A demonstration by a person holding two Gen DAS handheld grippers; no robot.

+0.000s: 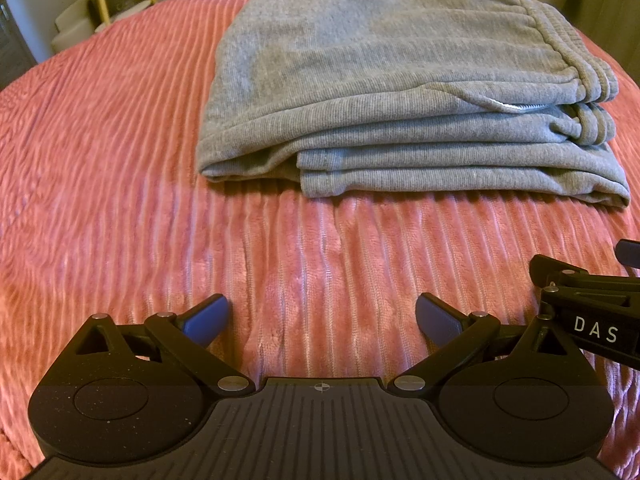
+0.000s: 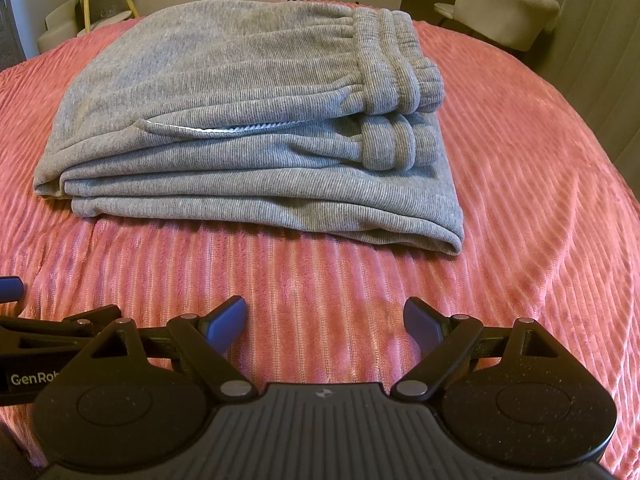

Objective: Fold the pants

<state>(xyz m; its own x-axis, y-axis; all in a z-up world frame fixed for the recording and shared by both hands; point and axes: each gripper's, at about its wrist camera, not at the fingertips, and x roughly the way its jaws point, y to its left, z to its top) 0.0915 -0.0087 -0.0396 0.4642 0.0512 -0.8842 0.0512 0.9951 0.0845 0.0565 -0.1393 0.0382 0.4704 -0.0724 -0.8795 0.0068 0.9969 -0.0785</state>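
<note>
- Grey ribbed-knit sweatpants (image 1: pixel 384 80) lie folded into a compact stack on the bed, on a pink ribbed bedspread (image 1: pixel 120 200), toward its far edge from both cameras.
- Elastic waistband (image 2: pixel 396 64): doubled over at the right end of the stack. A pocket opening with pale lining (image 2: pixel 208 130) shows on the upper layer.
- Left hand-held gripper (image 1: pixel 322 320): jaws spread wide, empty, above bare bedspread, well apart from the stack.
- Right hand-held gripper (image 2: pixel 325 322): jaws spread wide, empty, just beside the left unit, likewise short of the garment.
- Task status, as judged: folding appears complete or nearly so; the near-left corner layers sit slightly uneven.
- Handling, as judged: fabric is soft, thick, limp and light. It will sag and unfold if lifted by one layer. It is not fragile or slippery.
- Grasp advice: pinch all layers together at the near folded edge, one gripper toward each end, or take the thick waistband bundle.
</note>
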